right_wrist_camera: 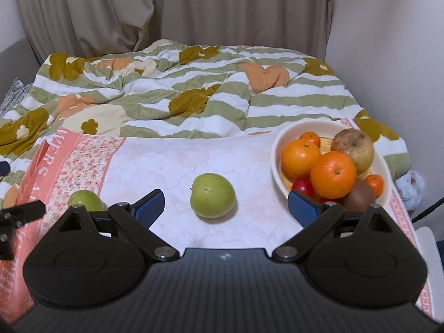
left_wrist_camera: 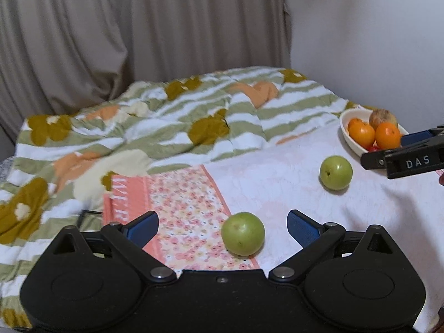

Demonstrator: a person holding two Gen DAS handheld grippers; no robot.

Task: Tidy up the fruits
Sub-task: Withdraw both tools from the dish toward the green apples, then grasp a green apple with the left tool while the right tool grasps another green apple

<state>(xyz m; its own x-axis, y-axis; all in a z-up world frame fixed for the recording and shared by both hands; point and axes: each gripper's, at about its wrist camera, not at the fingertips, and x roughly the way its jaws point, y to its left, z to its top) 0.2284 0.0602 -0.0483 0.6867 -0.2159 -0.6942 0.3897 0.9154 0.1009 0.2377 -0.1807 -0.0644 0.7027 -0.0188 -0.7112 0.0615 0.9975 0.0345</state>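
Left tongs: left tongs (left_wrist_camera: 222, 223) spread wide, blue pads well apart, nothing pinched; one green apple sits between the tips, a touch right of centre, touching neither pad.
Near apple: this green apple (left_wrist_camera: 242, 233) lies on the towel, right at the edge of its pink flowered band; in the right wrist view it peeks out at the left (right_wrist_camera: 85, 200), partly hidden behind the black frame.
Right tongs: right tongs (right_wrist_camera: 225, 204) also gaping, empty; the second green apple (right_wrist_camera: 212, 195) lies between the tips, clear of both pads.
Second apple: on the pale middle of the towel (right_wrist_camera: 177, 161), left of the bowl and apart from it; from the left wrist view it sits farther off to the right (left_wrist_camera: 335, 172), near the right tongs coming in at the edge (left_wrist_camera: 405, 152).
Bowl: white bowl (right_wrist_camera: 277, 149) at the right of the towel, piled with oranges (right_wrist_camera: 333, 174), a brownish round fruit (right_wrist_camera: 353, 147), a red fruit (right_wrist_camera: 303, 187) and a kiwi (right_wrist_camera: 358, 196).
Bed: striped flowered blanket (right_wrist_camera: 177, 94) rumpled across the far half, curtain (right_wrist_camera: 116, 8) behind it.
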